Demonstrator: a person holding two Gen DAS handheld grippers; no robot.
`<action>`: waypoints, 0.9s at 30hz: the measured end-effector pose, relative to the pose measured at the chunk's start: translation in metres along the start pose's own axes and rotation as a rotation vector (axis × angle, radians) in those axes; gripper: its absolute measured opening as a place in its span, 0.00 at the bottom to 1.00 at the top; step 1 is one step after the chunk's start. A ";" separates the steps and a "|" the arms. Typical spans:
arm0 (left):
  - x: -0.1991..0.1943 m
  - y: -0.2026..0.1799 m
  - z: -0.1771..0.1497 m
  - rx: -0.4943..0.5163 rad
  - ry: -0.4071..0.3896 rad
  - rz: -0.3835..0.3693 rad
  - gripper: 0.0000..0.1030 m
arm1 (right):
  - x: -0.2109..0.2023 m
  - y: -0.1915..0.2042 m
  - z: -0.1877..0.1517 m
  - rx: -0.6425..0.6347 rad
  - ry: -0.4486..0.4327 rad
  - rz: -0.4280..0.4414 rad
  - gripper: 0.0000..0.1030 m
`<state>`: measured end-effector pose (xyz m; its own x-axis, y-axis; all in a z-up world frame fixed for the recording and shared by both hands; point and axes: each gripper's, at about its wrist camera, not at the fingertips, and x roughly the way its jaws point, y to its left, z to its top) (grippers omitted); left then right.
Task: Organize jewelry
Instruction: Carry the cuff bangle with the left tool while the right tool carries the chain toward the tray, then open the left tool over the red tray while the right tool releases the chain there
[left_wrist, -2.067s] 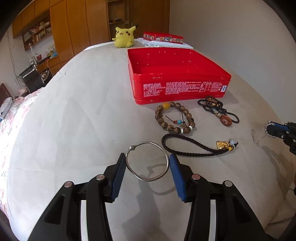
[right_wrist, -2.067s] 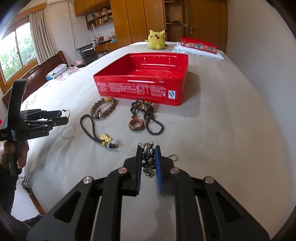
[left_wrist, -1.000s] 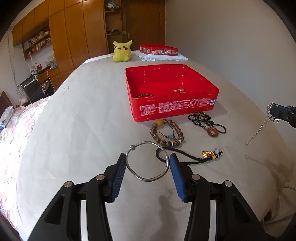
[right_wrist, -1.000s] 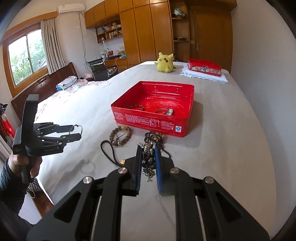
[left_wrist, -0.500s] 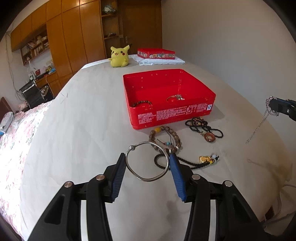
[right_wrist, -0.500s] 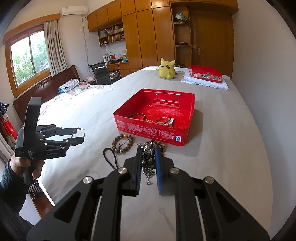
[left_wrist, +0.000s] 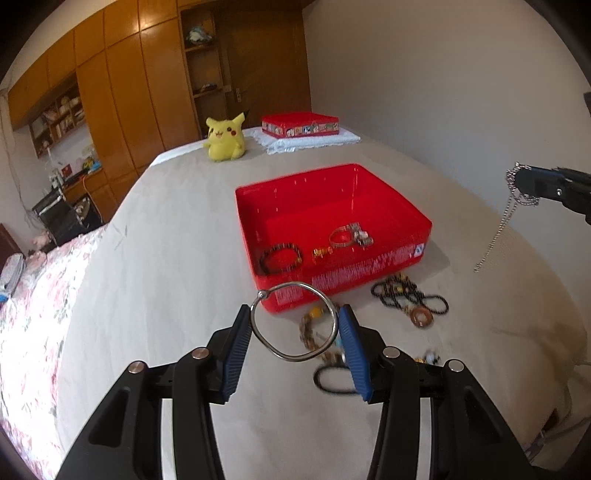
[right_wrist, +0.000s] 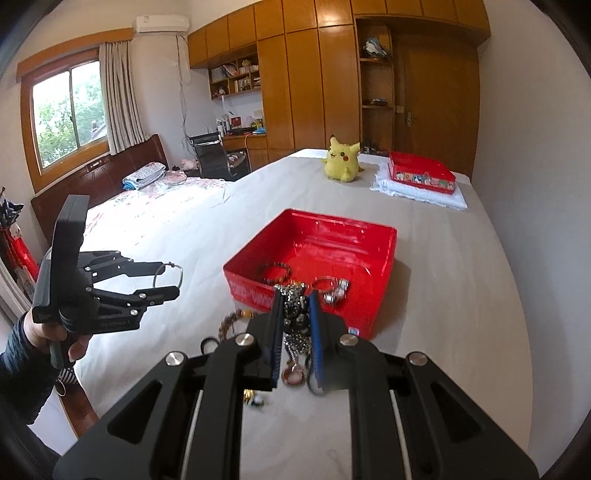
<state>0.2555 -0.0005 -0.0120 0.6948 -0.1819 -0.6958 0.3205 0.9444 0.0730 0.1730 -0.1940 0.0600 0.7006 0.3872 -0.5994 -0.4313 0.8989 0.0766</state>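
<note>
My left gripper (left_wrist: 294, 322) is shut on a silver bangle (left_wrist: 295, 353) and holds it high above the bed, short of the red box (left_wrist: 391, 201). It also shows in the right wrist view (right_wrist: 168, 278) with the bangle (right_wrist: 180, 276). My right gripper (right_wrist: 295, 308) is shut on a silver chain necklace (right_wrist: 295, 304), which dangles from it in the left wrist view (left_wrist: 498, 229). The red box (right_wrist: 384, 258) holds a dark bead bracelet (left_wrist: 281, 257), a silver bangle with charms (left_wrist: 347, 236) and a small gold piece (left_wrist: 320, 252).
On the bed in front of the box lie a wooden bead bracelet (left_wrist: 314, 325), a black bead necklace with a round pendant (left_wrist: 406, 295) and a dark cord with a gold charm (left_wrist: 332, 380). A yellow plush toy (left_wrist: 223, 138) and a second red tin (left_wrist: 300, 124) sit at the far end.
Both grippers have risen higher above the bed and moved toward the red box, each still holding its piece. The inside of the box has come into view.
</note>
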 end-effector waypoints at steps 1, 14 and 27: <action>0.002 0.001 0.004 0.000 0.000 -0.006 0.47 | 0.002 -0.001 0.004 -0.002 -0.001 0.002 0.11; 0.045 0.014 0.053 0.012 0.003 -0.018 0.47 | 0.049 -0.016 0.048 -0.008 0.001 0.023 0.11; 0.090 0.021 0.064 0.003 0.034 -0.036 0.47 | 0.097 -0.042 0.054 0.019 0.036 0.035 0.11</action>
<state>0.3660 -0.0142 -0.0275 0.6602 -0.2065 -0.7221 0.3471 0.9365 0.0495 0.2890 -0.1831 0.0416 0.6641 0.4108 -0.6246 -0.4436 0.8891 0.1131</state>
